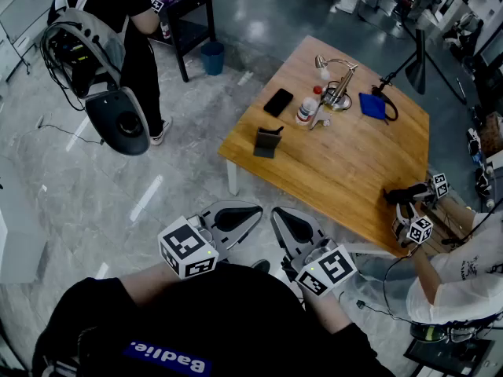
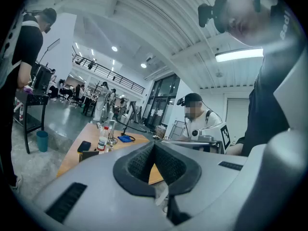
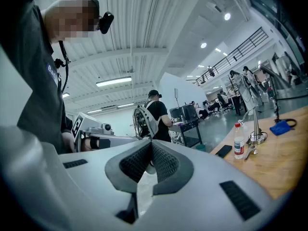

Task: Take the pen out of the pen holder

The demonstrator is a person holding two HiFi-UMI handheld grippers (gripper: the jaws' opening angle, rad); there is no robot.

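Observation:
A small dark pen holder [image 1: 266, 142] stands near the wooden table's [image 1: 346, 171] left corner, with a thin dark pen [image 1: 277, 130] poking out of its top. In the left gripper view the holder [image 2: 88, 154] shows far off at the table's near edge. My left gripper [image 1: 250, 210] and right gripper [image 1: 283, 217] hover side by side over the floor, short of the table. Both are shut and hold nothing. Their ribbed pads meet in the left gripper view [image 2: 154, 147] and in the right gripper view [image 3: 151, 147].
On the table lie a black phone [image 1: 278, 102], a white bottle [image 1: 307, 107], a metal stand [image 1: 338, 93] and a blue cloth [image 1: 372, 104]. A second person with grippers [image 1: 416, 210] sits at the table's right edge. Another person [image 1: 118, 14] stands far left beside a blue bin [image 1: 211, 56].

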